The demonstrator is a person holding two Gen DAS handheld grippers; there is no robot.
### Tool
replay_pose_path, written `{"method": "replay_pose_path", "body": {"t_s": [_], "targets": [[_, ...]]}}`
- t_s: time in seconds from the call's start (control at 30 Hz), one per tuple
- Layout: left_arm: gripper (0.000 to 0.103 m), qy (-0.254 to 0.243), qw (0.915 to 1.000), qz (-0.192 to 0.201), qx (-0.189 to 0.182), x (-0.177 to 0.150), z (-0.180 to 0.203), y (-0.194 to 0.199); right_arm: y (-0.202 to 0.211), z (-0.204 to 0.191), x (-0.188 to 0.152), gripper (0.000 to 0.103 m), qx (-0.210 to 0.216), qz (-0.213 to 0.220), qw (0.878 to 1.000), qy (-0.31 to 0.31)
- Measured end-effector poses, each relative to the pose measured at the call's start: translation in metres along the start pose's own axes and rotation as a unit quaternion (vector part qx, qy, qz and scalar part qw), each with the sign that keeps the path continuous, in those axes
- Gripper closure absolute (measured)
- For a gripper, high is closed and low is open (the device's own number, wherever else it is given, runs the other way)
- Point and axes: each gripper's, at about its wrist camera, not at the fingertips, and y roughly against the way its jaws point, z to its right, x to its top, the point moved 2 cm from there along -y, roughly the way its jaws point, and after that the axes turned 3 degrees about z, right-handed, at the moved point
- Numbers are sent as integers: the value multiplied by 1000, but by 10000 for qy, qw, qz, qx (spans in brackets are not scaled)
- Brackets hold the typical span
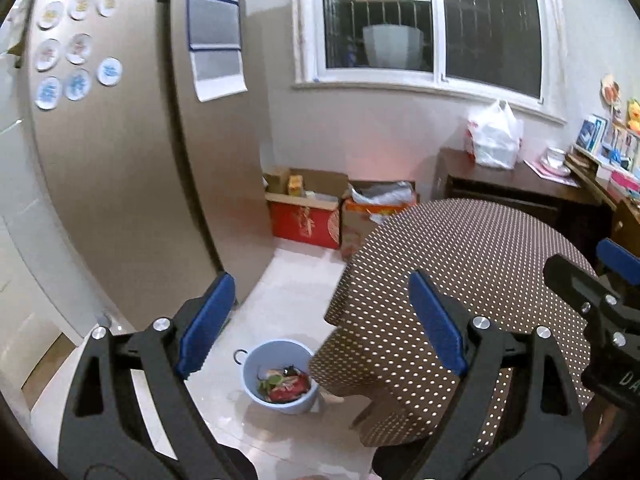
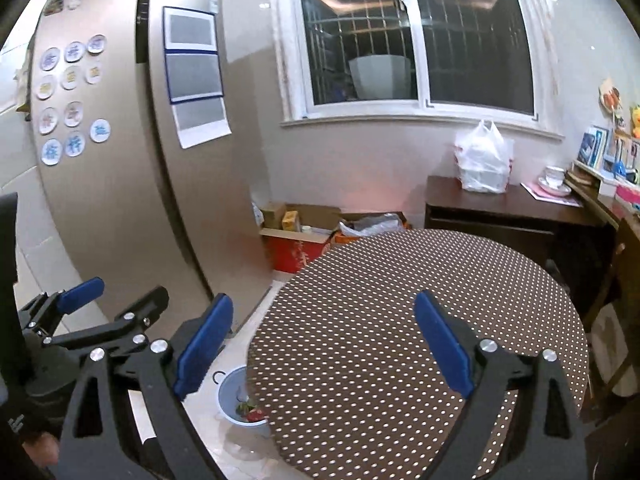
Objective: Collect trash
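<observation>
Left wrist view: blue bin [image 1: 282, 376] with trash sits low on the floor, between the left gripper [image 1: 324, 332] fingers.
Grippers: both wide, empty.

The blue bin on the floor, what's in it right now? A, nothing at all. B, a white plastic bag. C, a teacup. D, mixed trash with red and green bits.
D: the left wrist view looks down into the bin beside the table and shows red wrappers and green scraps piled at its bottom.
</observation>
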Motion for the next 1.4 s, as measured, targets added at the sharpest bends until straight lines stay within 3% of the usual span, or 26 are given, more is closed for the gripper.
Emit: {"method": "replay_pose_path", "body": {"t_s": [0.47, 1.4], "targets": [[16, 140, 9984, 536, -127, 6, -27, 47, 34, -33, 10, 11, -40, 319, 9992, 224], [16, 168, 9976, 621, -250, 5, -22, 57, 36, -26, 8, 11, -82, 394, 9990, 194]]}}
